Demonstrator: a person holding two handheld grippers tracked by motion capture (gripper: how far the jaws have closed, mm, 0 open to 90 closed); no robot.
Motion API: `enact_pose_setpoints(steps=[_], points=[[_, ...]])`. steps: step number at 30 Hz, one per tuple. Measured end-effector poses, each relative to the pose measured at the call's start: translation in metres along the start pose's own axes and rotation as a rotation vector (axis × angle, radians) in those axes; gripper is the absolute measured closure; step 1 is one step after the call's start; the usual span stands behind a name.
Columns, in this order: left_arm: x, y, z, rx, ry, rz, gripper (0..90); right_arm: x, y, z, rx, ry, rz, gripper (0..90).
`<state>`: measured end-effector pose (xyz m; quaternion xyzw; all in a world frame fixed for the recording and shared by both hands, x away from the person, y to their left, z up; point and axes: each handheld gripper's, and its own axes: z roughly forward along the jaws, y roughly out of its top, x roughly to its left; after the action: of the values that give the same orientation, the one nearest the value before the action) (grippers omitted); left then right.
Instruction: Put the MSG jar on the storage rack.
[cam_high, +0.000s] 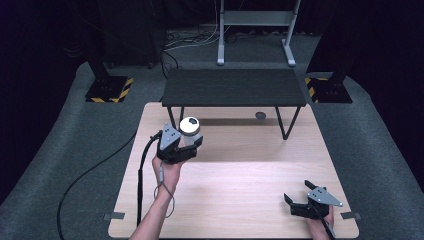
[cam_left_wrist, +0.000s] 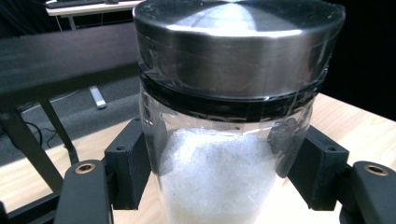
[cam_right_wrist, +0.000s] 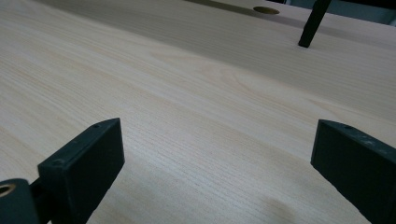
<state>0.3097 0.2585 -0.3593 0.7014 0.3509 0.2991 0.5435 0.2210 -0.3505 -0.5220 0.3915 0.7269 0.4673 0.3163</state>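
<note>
The left claw (cam_high: 186, 146) is clamped on a clear glass jar (cam_left_wrist: 224, 154) with a steel lid (cam_left_wrist: 238, 42) and white filling, held upright just in front of the small dark table (cam_high: 234, 87). The right claw (cam_high: 299, 199), jaws apart, rests on the wooden bench (cam_high: 250, 190), well apart from that table.

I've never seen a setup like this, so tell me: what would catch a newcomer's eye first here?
First, the clear jar with a shiny metal lid and white filling, clamped between the jaws of the left gripper over the far left part of the pale wooden table. Next, the small black bench standing across the table's far edge. Last, the right gripper resting near the front right corner, jaws open with nothing between them.
</note>
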Motion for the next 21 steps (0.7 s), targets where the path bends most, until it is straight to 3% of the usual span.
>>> enact_pose_setpoints(steps=[10,21], points=[[0.019,0.035,0.014,-0.001,0.017,0.016,31.2,0.001,0.001,0.000,0.004,-0.006,0.000,2.1],[0.047,0.079,0.039,0.000,0.084,0.007,31.3,0.002,0.001,0.001,0.009,-0.012,-0.009,2.2]])
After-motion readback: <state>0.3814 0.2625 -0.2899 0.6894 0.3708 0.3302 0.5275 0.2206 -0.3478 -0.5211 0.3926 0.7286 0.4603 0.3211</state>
